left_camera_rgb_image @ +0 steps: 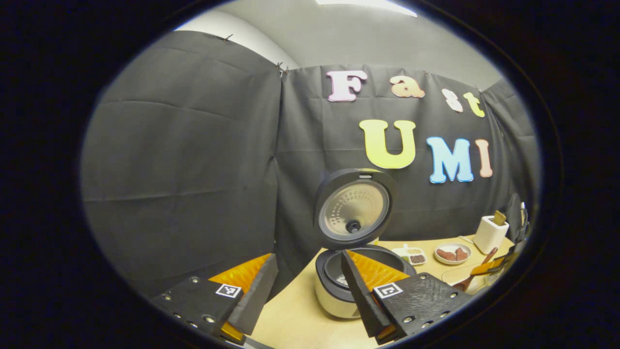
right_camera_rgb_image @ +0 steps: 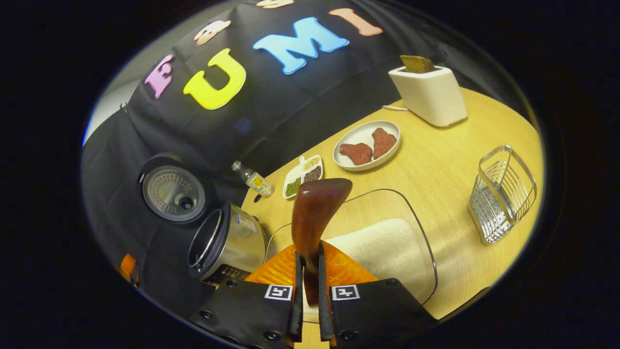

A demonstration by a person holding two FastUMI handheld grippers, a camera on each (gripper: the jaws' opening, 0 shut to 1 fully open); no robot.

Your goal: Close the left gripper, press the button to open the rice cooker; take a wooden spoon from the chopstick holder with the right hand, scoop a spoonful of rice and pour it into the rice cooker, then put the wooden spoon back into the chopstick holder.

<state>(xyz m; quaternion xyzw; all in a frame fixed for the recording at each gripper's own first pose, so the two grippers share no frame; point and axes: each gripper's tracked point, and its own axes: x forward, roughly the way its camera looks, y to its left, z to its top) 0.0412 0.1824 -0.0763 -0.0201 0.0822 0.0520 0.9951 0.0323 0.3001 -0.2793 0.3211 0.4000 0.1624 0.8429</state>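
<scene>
Right gripper [right_camera_rgb_image: 310, 271] clamped on the wooden spoon [right_camera_rgb_image: 315, 218] — bowl end up, above the clear rice container [right_camera_rgb_image: 387, 247]. Rice cooker [right_camera_rgb_image: 225, 245] stands left of it, lid [right_camera_rgb_image: 172, 191] raised. Wire chopstick holder [right_camera_rgb_image: 503, 194] stands well apart at right. Left gripper [left_camera_rgb_image: 307, 283] spread wide, holding nothing, before the cooker.

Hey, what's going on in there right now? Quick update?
Left gripper open, near the rice cooker, lid up. Right gripper shut on the wooden spoon, above the rice in its clear container. Wire holder stands apart; nothing blocking.
</scene>
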